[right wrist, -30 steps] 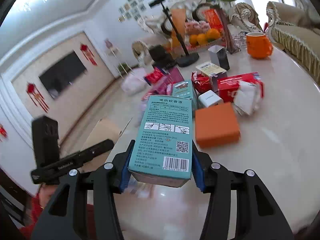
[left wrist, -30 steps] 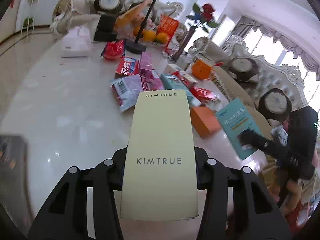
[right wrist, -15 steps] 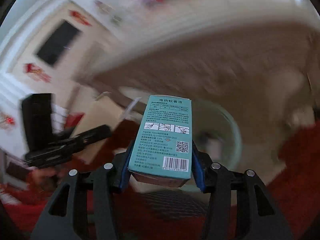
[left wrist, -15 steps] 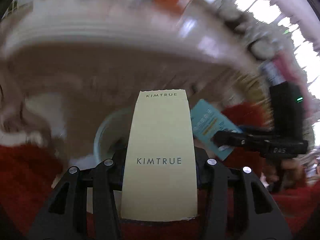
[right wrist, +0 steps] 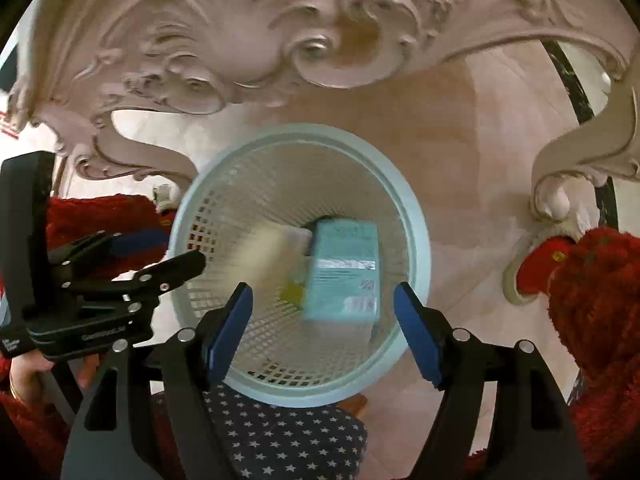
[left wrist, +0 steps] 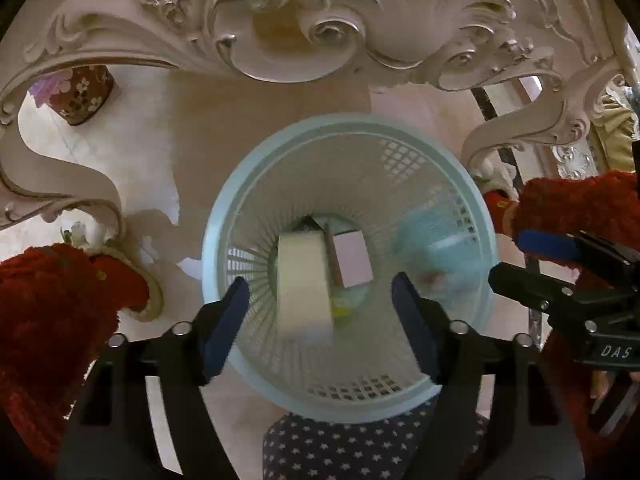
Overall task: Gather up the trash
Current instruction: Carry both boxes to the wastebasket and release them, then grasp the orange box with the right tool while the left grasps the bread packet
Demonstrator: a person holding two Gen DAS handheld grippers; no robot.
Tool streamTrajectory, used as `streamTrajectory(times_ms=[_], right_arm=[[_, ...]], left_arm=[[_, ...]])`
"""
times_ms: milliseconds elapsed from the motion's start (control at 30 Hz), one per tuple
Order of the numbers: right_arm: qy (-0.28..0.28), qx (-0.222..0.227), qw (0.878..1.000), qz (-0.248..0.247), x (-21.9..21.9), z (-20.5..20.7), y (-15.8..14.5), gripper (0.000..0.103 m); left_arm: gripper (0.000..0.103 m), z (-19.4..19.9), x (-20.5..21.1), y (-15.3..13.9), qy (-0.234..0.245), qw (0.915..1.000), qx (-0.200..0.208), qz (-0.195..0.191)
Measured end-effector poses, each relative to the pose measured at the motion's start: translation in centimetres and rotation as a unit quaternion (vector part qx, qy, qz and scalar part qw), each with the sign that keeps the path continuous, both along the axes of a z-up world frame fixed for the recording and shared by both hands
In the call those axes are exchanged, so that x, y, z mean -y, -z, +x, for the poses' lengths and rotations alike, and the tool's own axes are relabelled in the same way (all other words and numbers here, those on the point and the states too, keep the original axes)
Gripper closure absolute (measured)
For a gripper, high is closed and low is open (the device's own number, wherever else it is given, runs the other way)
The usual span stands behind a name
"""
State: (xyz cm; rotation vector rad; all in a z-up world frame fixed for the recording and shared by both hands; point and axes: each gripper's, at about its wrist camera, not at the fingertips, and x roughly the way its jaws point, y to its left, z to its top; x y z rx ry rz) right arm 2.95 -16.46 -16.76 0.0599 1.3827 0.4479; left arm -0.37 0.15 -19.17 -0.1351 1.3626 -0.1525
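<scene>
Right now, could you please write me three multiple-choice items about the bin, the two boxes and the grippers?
1. Where is the cream box?
A. On a sofa
B. Within the basket's opening
C. In the left gripper

2. What colour is the box seen beyond the right gripper?
A. Teal
B. Orange
C. Black

3. How do both grippers' jaws stand?
A. Shut on boxes
B. Shut, holding nothing
C. Open, holding nothing

Answers: 1 B, it shows blurred inside the rim; 2 A, its printed face is teal; 3 C, blue pads spread wide apart.
</scene>
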Motion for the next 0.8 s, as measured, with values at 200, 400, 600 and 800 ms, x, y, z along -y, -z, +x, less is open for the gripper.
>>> streamTrajectory(times_ms=[200, 400, 600, 800], right_arm=[[0.035, -0.010, 0.999, -0.001, 1.0, 0.4, 1.2, 0.034], [0.037, -0.013, 0.999, -0.006, 2.4, -0.3, 1.3, 0.034], [0.038, 0.062, 0.995, 0.061, 3.9, -3.4, -5.4, 0.034], [0.023, 0.277, 0.958, 0.067, 5.5, -4.0, -20.1, 0.014]], left_arm=[[0.024, 0.0, 0.4, 0.7, 0.013, 0.9999, -0.001, 0.010], [0.024, 0.0, 0.2, 1.0, 0.013, 0.9999, -0.002, 0.007], [0.024, -2.5, -0.9, -4.8, 0.036, 0.9965, 0.057, -0.049], [0.024, -2.6, -4.3, -20.4, 0.026, 0.9738, 0.219, -0.055]])
